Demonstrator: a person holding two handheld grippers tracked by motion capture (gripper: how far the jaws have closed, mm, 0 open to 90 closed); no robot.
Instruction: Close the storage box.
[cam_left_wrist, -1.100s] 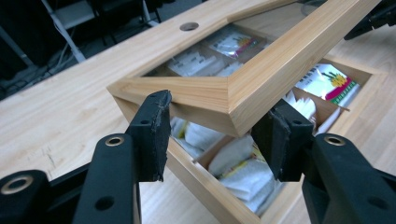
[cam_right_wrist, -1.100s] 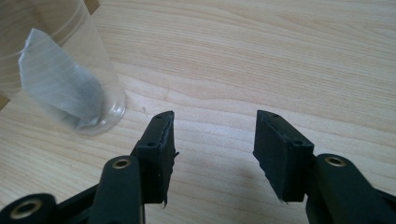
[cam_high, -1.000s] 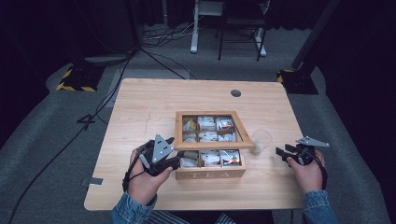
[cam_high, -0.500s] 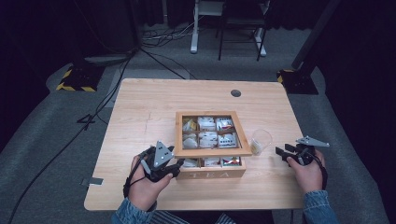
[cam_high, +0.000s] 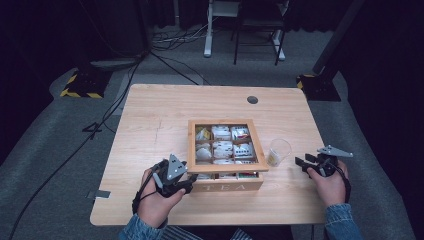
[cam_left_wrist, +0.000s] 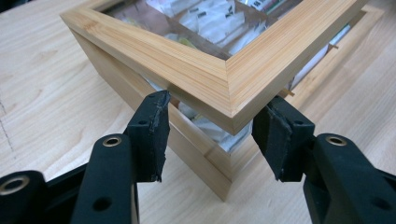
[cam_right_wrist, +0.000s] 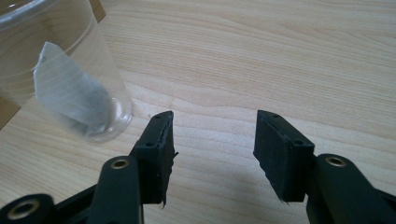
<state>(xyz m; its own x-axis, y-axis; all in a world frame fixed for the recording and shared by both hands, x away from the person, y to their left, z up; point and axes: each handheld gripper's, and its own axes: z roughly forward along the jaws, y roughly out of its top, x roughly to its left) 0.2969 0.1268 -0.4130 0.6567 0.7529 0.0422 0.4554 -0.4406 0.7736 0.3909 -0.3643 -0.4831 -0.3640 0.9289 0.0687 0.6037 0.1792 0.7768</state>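
Note:
A wooden tea box (cam_high: 227, 184) marked TEA stands mid-table, with tea bags in its compartments. Its glass-windowed lid (cam_high: 226, 167) sits tilted, a little above the base at the front. My left gripper (cam_high: 172, 176) is at the box's front left corner. In the left gripper view it (cam_left_wrist: 212, 135) is open, its jaws on either side of the raised lid corner (cam_left_wrist: 229, 88); the left fingertip (cam_left_wrist: 156, 105) reaches just under the lid's edge. My right gripper (cam_high: 306, 164) rests open on the table right of a clear plastic cup (cam_high: 277, 151). That cup (cam_right_wrist: 60, 79) holds a tea bag (cam_right_wrist: 70, 100) and lies left of the open right gripper (cam_right_wrist: 212, 149).
The light wooden table (cam_high: 165, 115) has a round cable hole (cam_high: 252, 99) near its far edge. Cables, a yellow-black striped base (cam_high: 82, 85) and white desk legs (cam_high: 207, 30) stand on the grey floor beyond.
The lid's front edge has come down toward the box base, and my left gripper has moved down and nearer the person with it. The right gripper has hardly moved.

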